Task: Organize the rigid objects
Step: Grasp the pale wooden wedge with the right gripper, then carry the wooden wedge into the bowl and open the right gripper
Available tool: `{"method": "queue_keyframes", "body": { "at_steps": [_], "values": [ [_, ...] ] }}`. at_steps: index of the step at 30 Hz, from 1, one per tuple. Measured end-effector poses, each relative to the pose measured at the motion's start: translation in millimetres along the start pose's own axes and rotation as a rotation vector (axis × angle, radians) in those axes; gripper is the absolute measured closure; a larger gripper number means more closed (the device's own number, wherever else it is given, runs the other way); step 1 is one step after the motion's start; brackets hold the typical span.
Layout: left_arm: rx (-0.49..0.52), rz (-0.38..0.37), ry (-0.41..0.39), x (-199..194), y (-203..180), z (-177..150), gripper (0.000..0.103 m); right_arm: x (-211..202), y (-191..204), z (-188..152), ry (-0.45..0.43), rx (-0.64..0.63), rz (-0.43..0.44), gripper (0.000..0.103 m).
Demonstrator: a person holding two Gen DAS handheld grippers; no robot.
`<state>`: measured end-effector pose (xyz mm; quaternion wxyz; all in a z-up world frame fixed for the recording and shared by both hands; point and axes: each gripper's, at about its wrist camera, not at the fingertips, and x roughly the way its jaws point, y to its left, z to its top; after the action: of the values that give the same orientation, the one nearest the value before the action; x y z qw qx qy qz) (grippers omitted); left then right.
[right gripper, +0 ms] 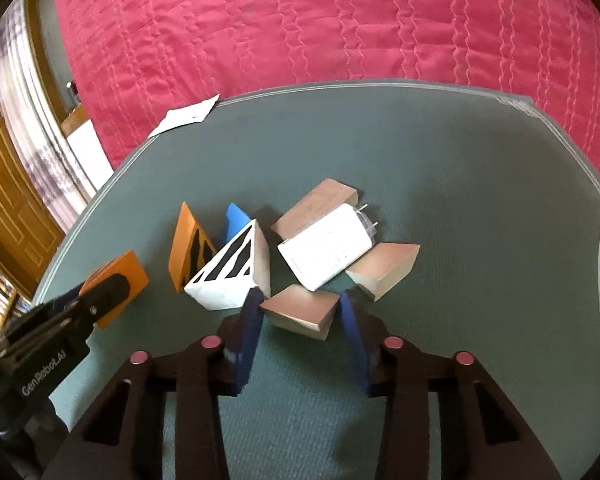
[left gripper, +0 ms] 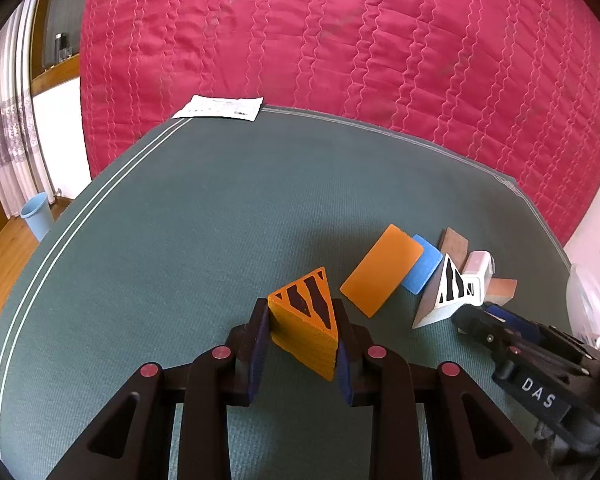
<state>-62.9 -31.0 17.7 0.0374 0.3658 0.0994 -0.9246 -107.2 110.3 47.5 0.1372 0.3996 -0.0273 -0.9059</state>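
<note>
The left gripper [left gripper: 302, 322] is clenched on the orange wooden wedge with black stripes [left gripper: 305, 322], thin end pointing away. The right gripper [right gripper: 298, 310] has its blue pads flanking the plain tan wooden wedge [right gripper: 300, 312] lying right at its tips, long edge crosswise between the jaws; whether the pads press on it I cannot tell. Just beyond sit the white striped wedge [right gripper: 232, 272] and white plug adapter [right gripper: 326, 252] on the green mat [right gripper: 460, 200].
</note>
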Motion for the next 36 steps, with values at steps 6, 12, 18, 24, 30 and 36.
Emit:
{"method": "queue_keyframes", "body": {
  "at_steps": [6,12,18,24,30,36],
  "values": [
    [0.004,-0.009,0.001,0,-3,-1,0.072,-8,-2,-6,-0.015,-0.013,-0.007,0.065],
    [0.011,-0.033,-0.006,-3,-5,0,0.072,-27,-13,-16,-0.035,0.016,0.003,0.065],
    [0.018,-0.083,-0.012,-7,-8,0,0.072,-42,-21,-31,-0.041,0.035,-0.004,0.065],
    [0.038,-0.114,-0.026,-12,-14,-1,0.072,-60,-34,-40,-0.062,0.072,-0.014,0.065],
    [0.050,-0.121,-0.030,-13,-18,-1,0.072,-75,-47,-47,-0.079,0.107,-0.031,0.065],
    [0.065,-0.127,-0.025,-12,-22,-1,0.072,-93,-64,-54,-0.097,0.140,-0.060,0.065]
  ]
}}
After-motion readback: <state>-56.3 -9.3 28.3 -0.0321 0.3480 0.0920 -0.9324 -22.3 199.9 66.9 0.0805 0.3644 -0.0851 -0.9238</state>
